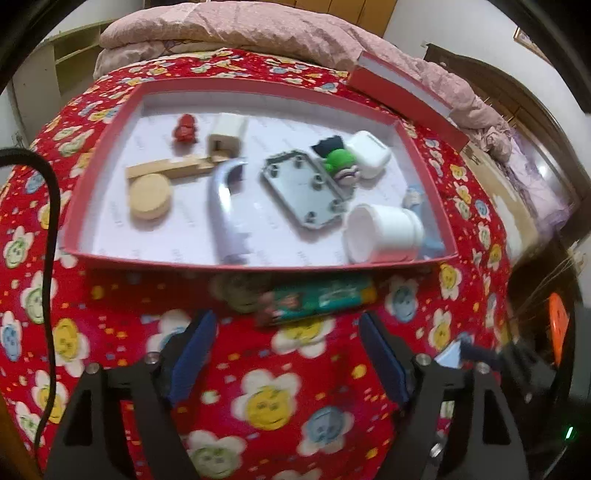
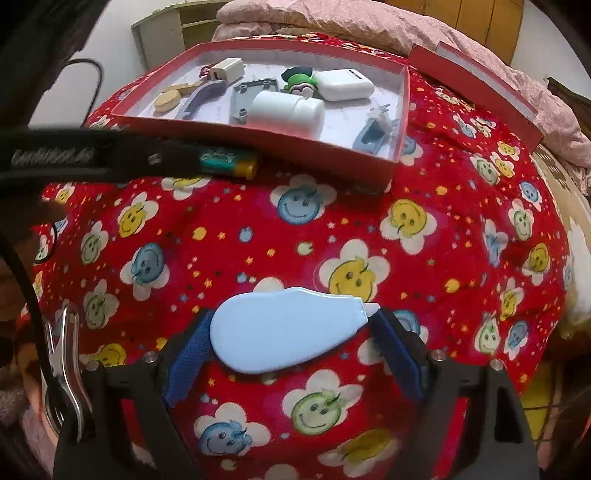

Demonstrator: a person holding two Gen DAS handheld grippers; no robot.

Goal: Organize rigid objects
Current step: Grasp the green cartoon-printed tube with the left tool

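Bed spread with a red cloth (image 2: pixel 229 229) printed with smiley-face flowers, pink quilt (image 1: pixel 258 26) bunched at the far end. On the cloth, an open red box (image 1: pixel 258 264) with a white floor, its red lid (image 1: pixel 406 92) lying apart behind the far right corner, against the quilt.

Inside the box: 1 white jar (image 1: pixel 384 232) on its side near the front right corner, 1 grey plate (image 1: pixel 306 192) beside it, 1 wooden disc (image 1: pixel 150 197) to the left, 1 green figure (image 1: pixel 340 162), 1 red figure (image 1: pixel 185 129) and 1 white case (image 1: pixel 369 153) further back.

Just outside the front wall, on the cloth, a teal and yellow tube (image 1: pixel 325 299), blurred.

Left gripper (image 1: pixel 288 354): jaws spread wide, nothing between them, tube lying just ahead of the tips.

Right gripper (image 2: pixel 293 315): jaws wide, pale blue correction tape (image 2: pixel 280 332) lying lengthwise across the gap, rounded end at one blue pad, white tip at the other. Cannot tell whether the pads press on it.
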